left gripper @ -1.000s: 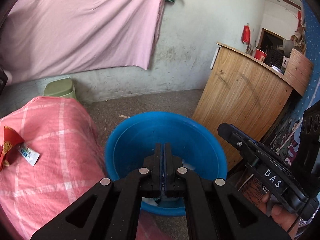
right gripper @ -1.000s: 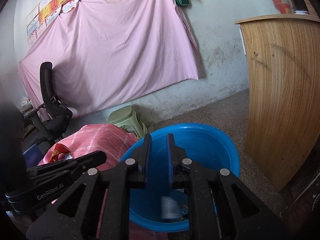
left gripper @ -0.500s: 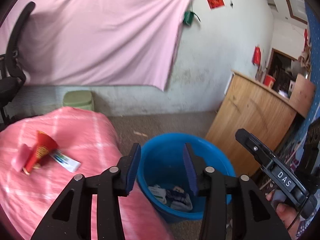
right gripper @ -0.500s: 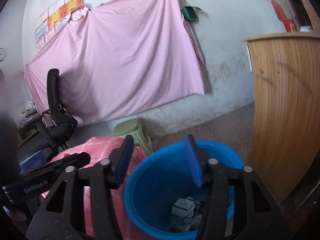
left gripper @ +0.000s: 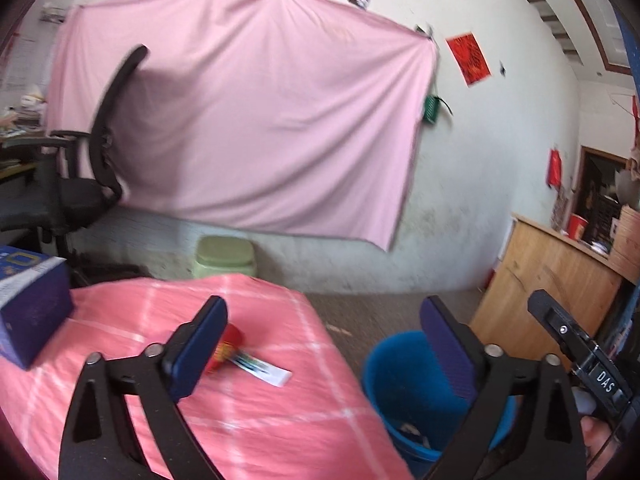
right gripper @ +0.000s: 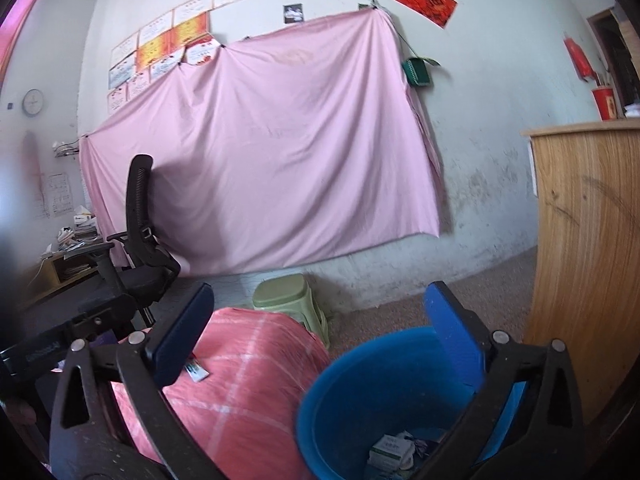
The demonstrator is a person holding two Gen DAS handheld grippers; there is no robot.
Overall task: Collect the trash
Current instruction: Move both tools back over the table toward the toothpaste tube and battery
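A blue bucket (left gripper: 400, 384) stands on the floor beside a table with a pink checked cloth (left gripper: 256, 416); it holds small boxes and wrappers (right gripper: 390, 450). A red wrapper (left gripper: 226, 346) and a white tube-like packet (left gripper: 262, 369) lie on the cloth. My left gripper (left gripper: 324, 340) is open and empty, above the cloth's right part. My right gripper (right gripper: 318, 328) is open and empty, above the bucket (right gripper: 372, 392) and the cloth's edge. The packet's end shows in the right wrist view (right gripper: 196, 372).
A dark blue box (left gripper: 30, 300) sits on the cloth at the left. A green stool (left gripper: 224, 256) and a black office chair (left gripper: 80, 184) stand by the wall with the pink sheet (left gripper: 248, 120). A wooden counter (right gripper: 588, 264) stands right of the bucket.
Both grippers went from shut to wide open and rose away from the bucket. The left one swung left over the pink cloth. More trash lies in the bucket.
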